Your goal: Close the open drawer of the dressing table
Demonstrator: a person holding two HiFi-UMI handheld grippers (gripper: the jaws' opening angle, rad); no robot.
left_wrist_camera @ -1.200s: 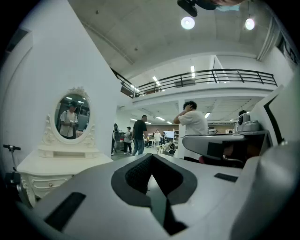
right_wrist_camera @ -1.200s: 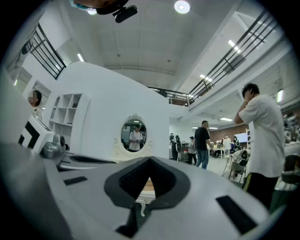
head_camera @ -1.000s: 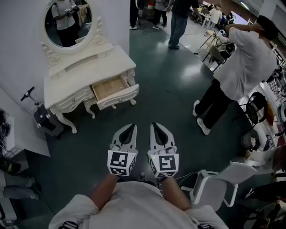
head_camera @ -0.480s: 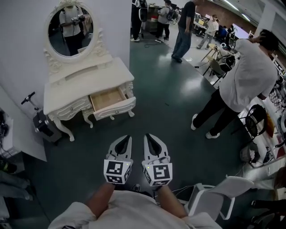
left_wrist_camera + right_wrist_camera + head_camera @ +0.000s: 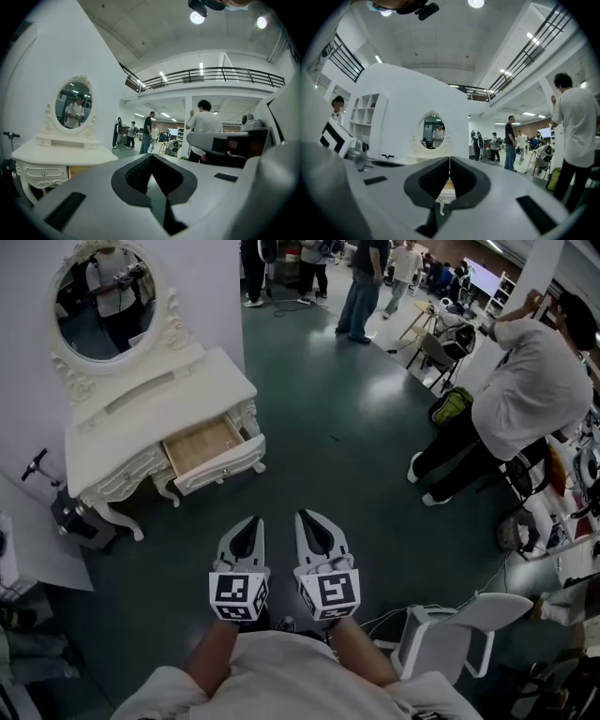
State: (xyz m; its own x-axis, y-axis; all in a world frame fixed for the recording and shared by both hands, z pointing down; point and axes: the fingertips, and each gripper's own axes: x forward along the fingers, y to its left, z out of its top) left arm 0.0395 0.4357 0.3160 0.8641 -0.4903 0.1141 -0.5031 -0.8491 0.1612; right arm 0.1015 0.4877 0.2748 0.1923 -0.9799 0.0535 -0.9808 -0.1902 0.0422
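Note:
The white dressing table (image 5: pixel 155 413) with its oval mirror (image 5: pixel 98 289) stands against the wall at the upper left. Its right-hand drawer (image 5: pixel 221 468) is pulled out and shows a bare wooden inside. Both grippers hover side by side over the dark floor, well short of the drawer. My left gripper (image 5: pixel 251 520) and right gripper (image 5: pixel 310 517) are both shut and hold nothing. The left gripper view has the table (image 5: pixel 61 154) off to the left. In the right gripper view the drawer (image 5: pixel 448 185) shows straight ahead, below the mirror (image 5: pixel 433 132).
A person in a white shirt (image 5: pixel 530 390) stands at the right, near a green bag (image 5: pixel 450 407). A white chair (image 5: pixel 450 634) is close at my lower right. A black wheeled device (image 5: pixel 67 512) sits left of the table. Other people (image 5: pixel 366 282) stand far back.
Both grippers have come slightly nearer the dressing table, still side by side and shut. The head view has shifted, so the table now lies further left.

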